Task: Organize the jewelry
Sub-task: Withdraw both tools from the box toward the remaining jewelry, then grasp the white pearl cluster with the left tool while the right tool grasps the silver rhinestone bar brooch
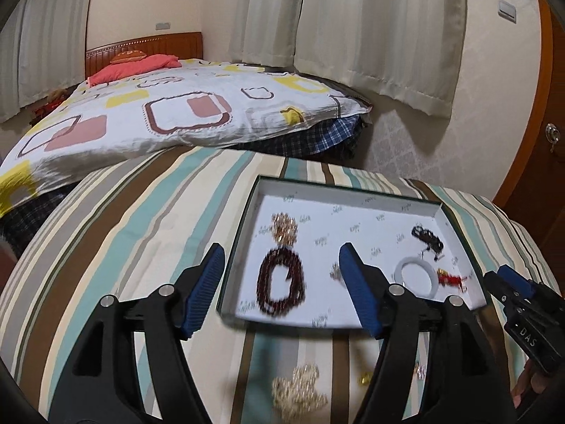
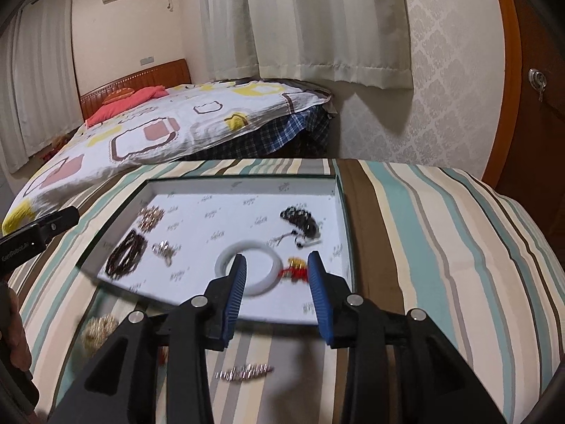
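Both claws gape wide and empty: the left claw (image 1: pixel 280 259) straddles the tray's near-left rim (image 1: pixel 226 275), the right claw (image 2: pixel 277 263) above the white bangle (image 2: pixel 247 268) near its right wall.

Both grippers spread, nothing held.
Left gripper (image 1: pixel 280 254) jaws wide, lower centre; right gripper (image 2: pixel 277 259) narrower, lower centre.

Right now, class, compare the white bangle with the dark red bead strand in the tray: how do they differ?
The white bangle is one smooth, solid ring; the dark red bead strand is many small beads looped over. The bangle lies near the tray's right side, the strand at its left. Both lie flat inside the tray.
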{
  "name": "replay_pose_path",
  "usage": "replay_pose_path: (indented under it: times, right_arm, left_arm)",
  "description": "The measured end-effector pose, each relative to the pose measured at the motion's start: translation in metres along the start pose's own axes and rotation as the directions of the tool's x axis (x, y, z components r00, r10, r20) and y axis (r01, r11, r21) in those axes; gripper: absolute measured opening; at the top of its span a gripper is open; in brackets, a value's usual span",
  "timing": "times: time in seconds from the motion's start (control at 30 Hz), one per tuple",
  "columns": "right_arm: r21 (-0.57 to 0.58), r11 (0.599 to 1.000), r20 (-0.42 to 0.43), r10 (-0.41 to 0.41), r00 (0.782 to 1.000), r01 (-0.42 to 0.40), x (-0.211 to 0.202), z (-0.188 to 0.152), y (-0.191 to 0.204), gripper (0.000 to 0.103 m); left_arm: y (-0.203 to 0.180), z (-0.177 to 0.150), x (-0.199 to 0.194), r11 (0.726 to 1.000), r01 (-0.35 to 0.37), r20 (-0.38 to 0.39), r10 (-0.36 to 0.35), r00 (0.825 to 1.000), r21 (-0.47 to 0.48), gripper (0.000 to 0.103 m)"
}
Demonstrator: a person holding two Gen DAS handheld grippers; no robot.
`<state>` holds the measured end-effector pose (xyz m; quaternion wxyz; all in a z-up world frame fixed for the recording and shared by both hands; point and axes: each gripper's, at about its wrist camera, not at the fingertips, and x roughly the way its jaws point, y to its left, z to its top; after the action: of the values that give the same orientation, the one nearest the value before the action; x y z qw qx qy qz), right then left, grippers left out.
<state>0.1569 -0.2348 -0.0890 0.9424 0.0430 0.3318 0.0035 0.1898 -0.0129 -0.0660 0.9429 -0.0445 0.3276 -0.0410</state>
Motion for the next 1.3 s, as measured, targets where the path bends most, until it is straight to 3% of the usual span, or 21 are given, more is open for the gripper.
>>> replay_pose_path:
  times: [0.6, 1.2, 1.3]
  right_arm:
    - [0.017, 1.000, -0.035, 0.001, 0.999, 0.000, -0.033, -0.063, -0.004, 0.037]
    - [0.018, 1.000, -0.060, 0.012, 0.998, -0.011, -0.035, -0.080, -0.002, 0.040]
    - [0.018, 1.000, -0.063, 0.012, 0.998, -0.011, -0.034, -0.081, -0.002, 0.040]
  left_arm:
    - [0.005, -0.067, -0.032, 0.999, -0.026, -0.051, 0.028, 0.998, 0.027, 0.066]
    - [-0.009, -0.097, 0.003, 0.998, -0.013, -0.179, 0.023, 0.984, 0.060, 0.065]
    - [-0.009, -0.098, 0.007, 0.998, 0.000, -0.203, 0.011, 0.979, 0.055, 0.059]
